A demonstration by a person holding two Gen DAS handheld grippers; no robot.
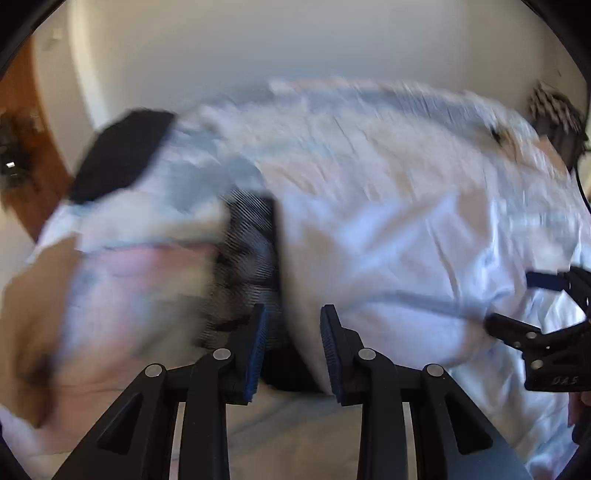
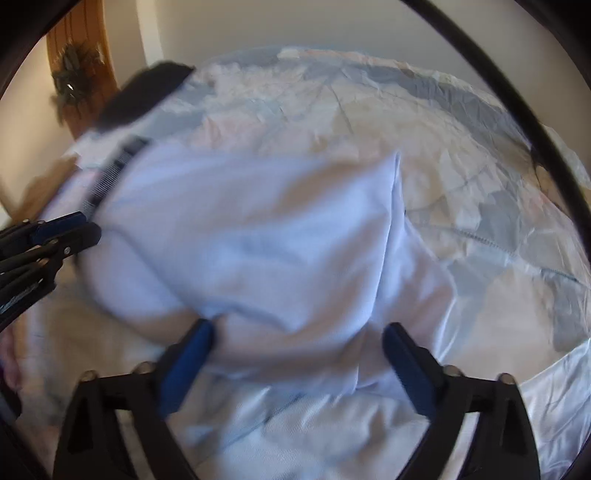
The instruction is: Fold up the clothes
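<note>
Pale-blue shirt [image 2: 258,236] lies rumpled on the patchwork bedspread [image 2: 480,206], beneath the left gripper [image 1: 293,350], jaws parted and empty, and the right gripper [image 2: 299,365], spread wide, gripping nothing.

Right tongs [image 2: 295,354] wide apart over pale blue garment [image 2: 258,229] on patterned bed cover [image 2: 480,206]; left tongs [image 2: 70,230] at garment's left edge.

A cream wall [image 2: 295,26] rises behind the patchwork-covered bed [image 2: 480,206], with a wooden door [image 2: 79,40] at left.
</note>
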